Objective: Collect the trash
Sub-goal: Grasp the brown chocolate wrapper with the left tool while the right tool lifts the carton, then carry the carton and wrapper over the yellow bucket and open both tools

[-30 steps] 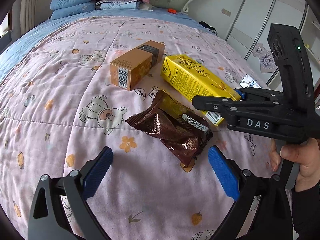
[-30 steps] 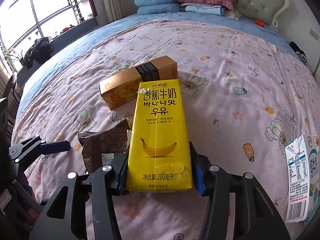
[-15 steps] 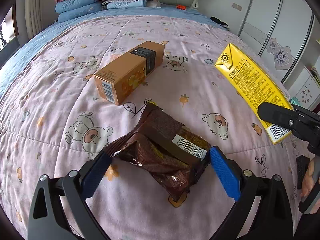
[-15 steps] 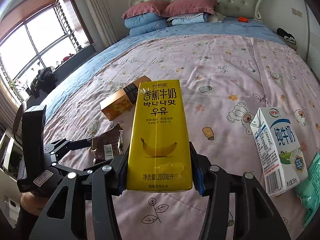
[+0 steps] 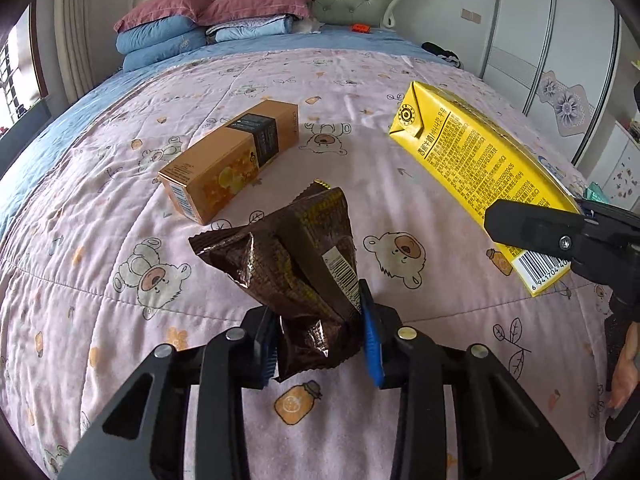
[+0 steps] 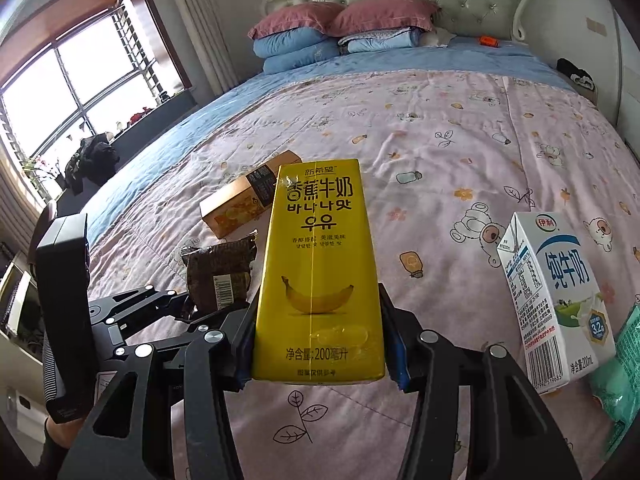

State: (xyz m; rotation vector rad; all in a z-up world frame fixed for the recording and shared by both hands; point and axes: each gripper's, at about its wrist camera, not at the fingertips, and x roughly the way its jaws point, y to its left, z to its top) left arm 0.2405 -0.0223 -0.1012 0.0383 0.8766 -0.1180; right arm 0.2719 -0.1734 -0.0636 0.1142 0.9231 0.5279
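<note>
Having held the yellow banana-milk carton point(image 6: 318, 272) clamped in the right gripper point(image 6: 320, 344) above the bedspread point(image 5: 100, 208), the person just closed the left gripper point(image 5: 320, 336) onto the crumpled brown snack wrapper point(image 5: 296, 264), so both pieces looked secured for collection.

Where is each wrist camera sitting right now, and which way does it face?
Left wrist: behind the left tongs, angled down the quilt toward the headboard; they have just closed on the brown wrapper. Right tongs and some fingers show at right.
Right wrist: behind the right tongs, facing the headboard and window, clamping the yellow carton. Left tongs show at lower left.
Shared: carton, wrapper, orange box, pillows.
</note>
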